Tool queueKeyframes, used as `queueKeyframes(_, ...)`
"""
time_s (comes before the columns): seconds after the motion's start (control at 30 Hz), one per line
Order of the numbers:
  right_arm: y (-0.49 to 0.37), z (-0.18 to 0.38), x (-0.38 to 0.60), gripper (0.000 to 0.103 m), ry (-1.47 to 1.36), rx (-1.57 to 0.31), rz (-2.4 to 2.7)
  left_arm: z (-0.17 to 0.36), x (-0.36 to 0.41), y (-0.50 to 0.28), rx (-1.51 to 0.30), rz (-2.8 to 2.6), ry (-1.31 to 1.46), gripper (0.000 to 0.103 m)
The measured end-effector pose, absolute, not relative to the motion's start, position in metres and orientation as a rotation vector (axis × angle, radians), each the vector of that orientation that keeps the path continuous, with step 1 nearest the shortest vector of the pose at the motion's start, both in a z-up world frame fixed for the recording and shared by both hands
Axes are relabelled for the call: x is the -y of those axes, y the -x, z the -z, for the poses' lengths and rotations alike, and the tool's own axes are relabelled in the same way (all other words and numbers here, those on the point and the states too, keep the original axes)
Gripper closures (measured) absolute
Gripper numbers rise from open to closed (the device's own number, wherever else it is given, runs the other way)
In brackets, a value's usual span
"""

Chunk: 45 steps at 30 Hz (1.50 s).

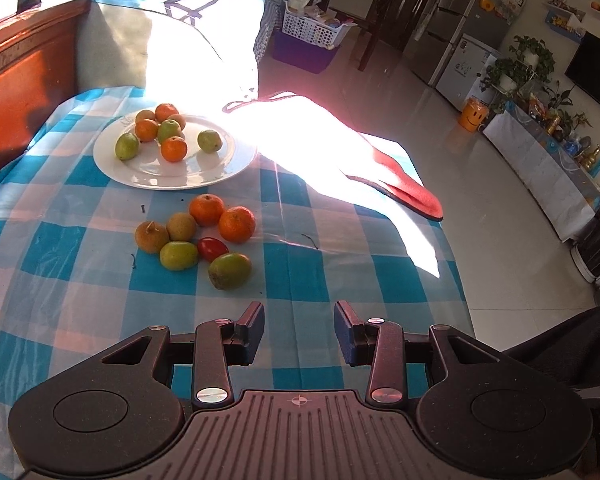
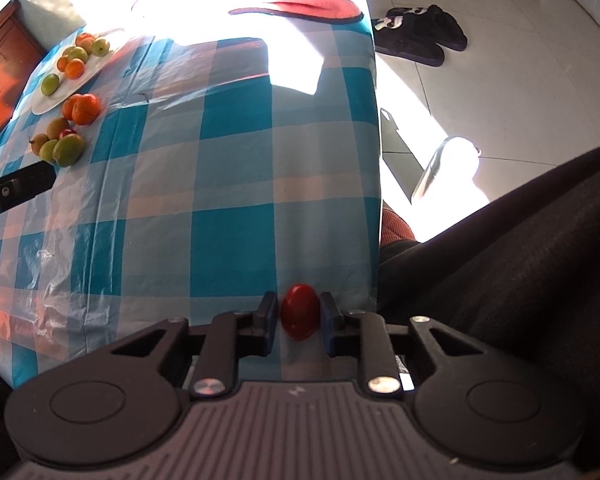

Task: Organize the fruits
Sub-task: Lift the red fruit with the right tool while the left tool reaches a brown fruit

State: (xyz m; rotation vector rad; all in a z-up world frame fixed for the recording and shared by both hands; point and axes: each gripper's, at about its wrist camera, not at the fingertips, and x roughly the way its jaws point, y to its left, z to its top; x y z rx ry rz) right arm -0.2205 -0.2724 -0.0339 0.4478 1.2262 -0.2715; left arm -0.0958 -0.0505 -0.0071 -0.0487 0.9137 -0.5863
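Two grippers are mine, one in each hand, both over a table spread with a blue-and-white checked cloth. My right gripper points steeply down near the cloth's near edge, and its jaws are closed in on a small red tomato; the dark pads sit against its two sides, with the fruit standing lengthwise between them. My left gripper hangs over the cloth with its jaws parted a modest way and only bare checks showing between them. Ahead of it lies a loose cluster of fruit on the cloth: two oranges side by side at the far end, two brownish pears beside them, a green fruit, a second red tomato tucked in the middle, and a larger green fruit nearest my fingers. Beyond the cluster sits a white plate holding several oranges and green fruits, grouped toward its far left side. A red cloth mat lies at the right edge of the table, partly washed out by strong sunlight. From the right wrist view, the same cluster and plate sit well off to the far left, and one finger of my left gripper shows at the left edge. A pair of black slippers rests on the tiled floor beyond the table.
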Motion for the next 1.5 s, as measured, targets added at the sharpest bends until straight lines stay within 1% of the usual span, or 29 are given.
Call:
queueKeyframes(0.2,0.211,0.031,0.267,0.082,-0.465,-1.208,0.218,0.013,0.022,0.071,-0.965,0.436,0.123,0.066)
queueKeyframes(0.43,0.169,0.017,0.253,0.082,-0.432,-1.135,0.073,0.014,0.014,0.053,-0.952,0.378,0.041,0.066)
queueKeyframes(0.63,0.118,0.006,0.244,0.082,-0.39,-1.071,-0.05,0.023,0.02,0.035,-0.94,0.416,-0.045,0.066)
queueKeyframes(0.97,0.05,0.001,0.231,0.082,-0.371,-0.973,-0.231,0.03,0.02,0.0,-0.912,0.473,-0.061,0.066)
queueKeyframes(1.23,0.017,-0.001,0.223,0.082,-0.339,-0.925,-0.291,0.039,0.024,-0.013,-0.931,0.465,-0.079,0.066)
queueKeyframes(1.5,-0.005,0.003,0.229,0.082,-0.37,-0.924,-0.292,0.036,0.017,-0.013,-0.957,0.467,-0.063,0.066)
